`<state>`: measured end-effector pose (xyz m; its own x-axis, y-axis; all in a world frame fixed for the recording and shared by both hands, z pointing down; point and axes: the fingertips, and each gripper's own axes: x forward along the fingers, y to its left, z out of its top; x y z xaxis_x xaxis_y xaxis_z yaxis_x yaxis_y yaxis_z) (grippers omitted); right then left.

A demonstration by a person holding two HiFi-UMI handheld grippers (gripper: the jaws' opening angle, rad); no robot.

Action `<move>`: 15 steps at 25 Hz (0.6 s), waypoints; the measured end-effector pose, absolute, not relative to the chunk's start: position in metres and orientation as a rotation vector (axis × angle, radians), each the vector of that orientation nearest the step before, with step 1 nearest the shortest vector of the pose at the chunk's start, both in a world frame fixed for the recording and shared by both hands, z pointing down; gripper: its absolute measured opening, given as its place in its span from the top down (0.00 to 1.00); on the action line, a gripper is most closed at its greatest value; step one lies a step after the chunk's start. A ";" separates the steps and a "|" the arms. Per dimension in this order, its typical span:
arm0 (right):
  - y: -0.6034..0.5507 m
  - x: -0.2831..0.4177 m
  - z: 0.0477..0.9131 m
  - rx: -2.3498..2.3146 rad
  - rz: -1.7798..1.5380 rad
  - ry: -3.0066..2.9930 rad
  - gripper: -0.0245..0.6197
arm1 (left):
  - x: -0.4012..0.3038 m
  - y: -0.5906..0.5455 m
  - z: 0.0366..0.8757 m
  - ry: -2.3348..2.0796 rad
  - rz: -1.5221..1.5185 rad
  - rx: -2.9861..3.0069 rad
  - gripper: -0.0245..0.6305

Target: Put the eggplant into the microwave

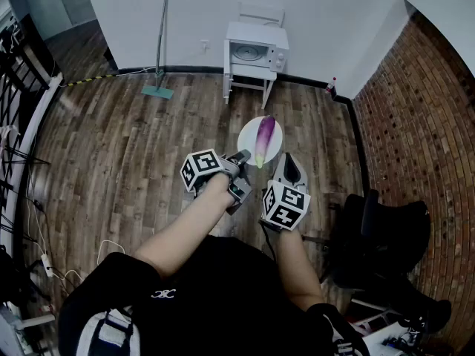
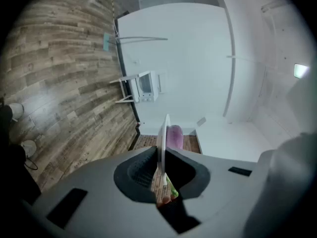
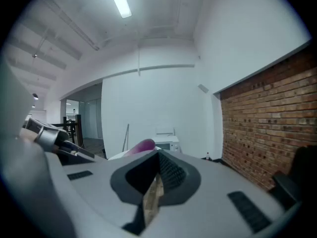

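Head view: the eggplant (image 1: 265,139) lies on a white plate (image 1: 247,130); the microwave (image 1: 256,53) stands well apart at twelve o'clock, not yet reached. Left gripper view: the left hand-held gripper (image 2: 161,155) pinches the plate's rim. Right gripper view: the right hand-held gripper (image 3: 157,155) has its jaws together, empty. The carrying and loading look still to do.

Wood floor (image 1: 148,147) lies open up to the microwave (image 1: 256,53). Brick wall (image 1: 423,124) + black chair (image 1: 378,243) crowd the rt side; mop (image 1: 161,43) leans left of microwave.

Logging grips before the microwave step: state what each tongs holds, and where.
Left tongs pinch the plate by its near rim, with the eggplant lying on it. Right tongs hold nothing.
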<state>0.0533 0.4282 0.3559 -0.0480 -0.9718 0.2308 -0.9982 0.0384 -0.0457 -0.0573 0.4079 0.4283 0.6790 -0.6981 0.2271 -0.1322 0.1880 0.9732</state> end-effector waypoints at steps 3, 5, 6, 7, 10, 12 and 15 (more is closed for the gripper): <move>0.427 0.054 0.360 2.061 0.304 -2.162 0.95 | -0.058 0.407 0.429 -0.777 -0.457 1.351 0.91; 0.425 0.054 0.362 2.052 0.315 -2.167 0.95 | -0.058 0.404 0.430 -0.782 -0.458 1.351 0.91; 0.424 0.054 0.364 2.045 0.323 -2.172 0.95 | -0.058 0.403 0.431 -0.784 -0.459 1.350 0.91; 0.423 0.054 0.366 2.037 0.332 -2.179 0.95 | -0.058 0.403 0.432 -0.787 -0.459 1.348 0.91; 0.422 0.055 0.368 2.034 0.346 -2.197 0.95 | -0.056 0.401 0.436 -0.793 -0.458 1.341 0.91; 0.421 0.058 0.367 2.043 0.339 -2.210 0.95 | -0.054 0.400 0.436 -0.796 -0.459 1.337 0.91; 0.419 0.059 0.368 2.024 0.329 -2.226 0.95 | -0.051 0.395 0.436 -0.798 -0.468 1.335 0.91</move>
